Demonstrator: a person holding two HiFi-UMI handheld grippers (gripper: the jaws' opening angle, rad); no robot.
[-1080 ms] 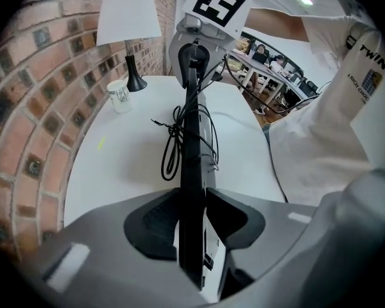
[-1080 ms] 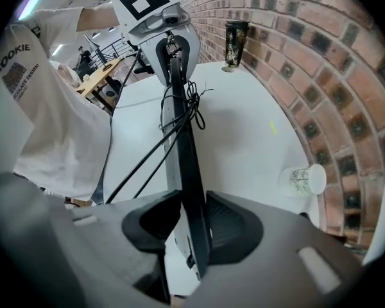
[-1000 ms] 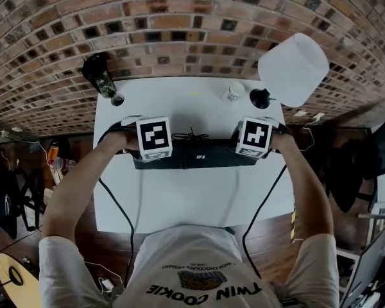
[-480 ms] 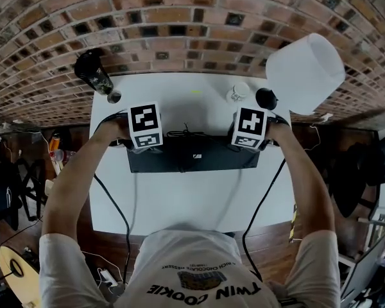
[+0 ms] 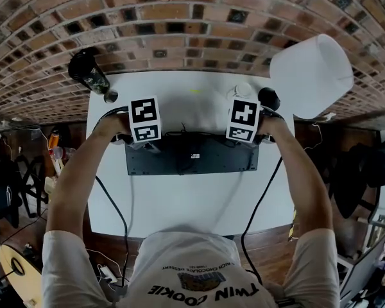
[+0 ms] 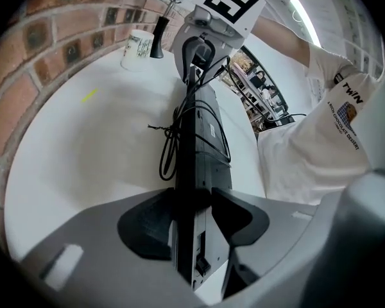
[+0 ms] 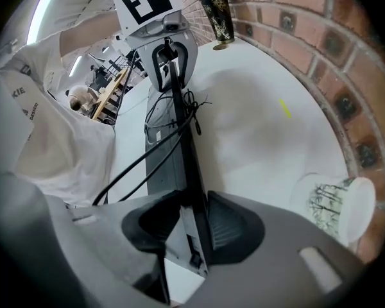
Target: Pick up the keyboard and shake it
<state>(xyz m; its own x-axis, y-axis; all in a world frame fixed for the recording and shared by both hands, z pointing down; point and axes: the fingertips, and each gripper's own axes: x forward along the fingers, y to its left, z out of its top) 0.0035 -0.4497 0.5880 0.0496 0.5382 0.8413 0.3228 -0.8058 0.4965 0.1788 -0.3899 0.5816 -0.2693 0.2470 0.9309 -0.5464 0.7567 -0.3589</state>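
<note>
The black keyboard (image 5: 192, 159) is held tilted over the white table (image 5: 179, 197), grey underside toward me, its bundled cable (image 5: 183, 135) on the far side. My left gripper (image 5: 147, 146) is at its left end. In the left gripper view the keyboard (image 6: 202, 127) stands on edge between the jaws of that gripper (image 6: 196, 217). Those jaws have just been opening, and a thin gap shows beside one pad. My right gripper (image 5: 244, 144) is at the right end. There my right gripper (image 7: 189, 220) is shut on the keyboard's (image 7: 173, 153) edge.
A white lamp shade (image 5: 314, 76) and its dark base (image 5: 267, 98) stand at the back right. A white cup (image 5: 242, 92) is next to them. A dark patterned glass (image 5: 86, 72) stands at the back left against the brick wall. Cables hang off the table's front.
Both grippers and the keyboard have shifted toward the wall and lower. More of the keyboard's underside now faces me. The lamp, cup and glass have not moved.
</note>
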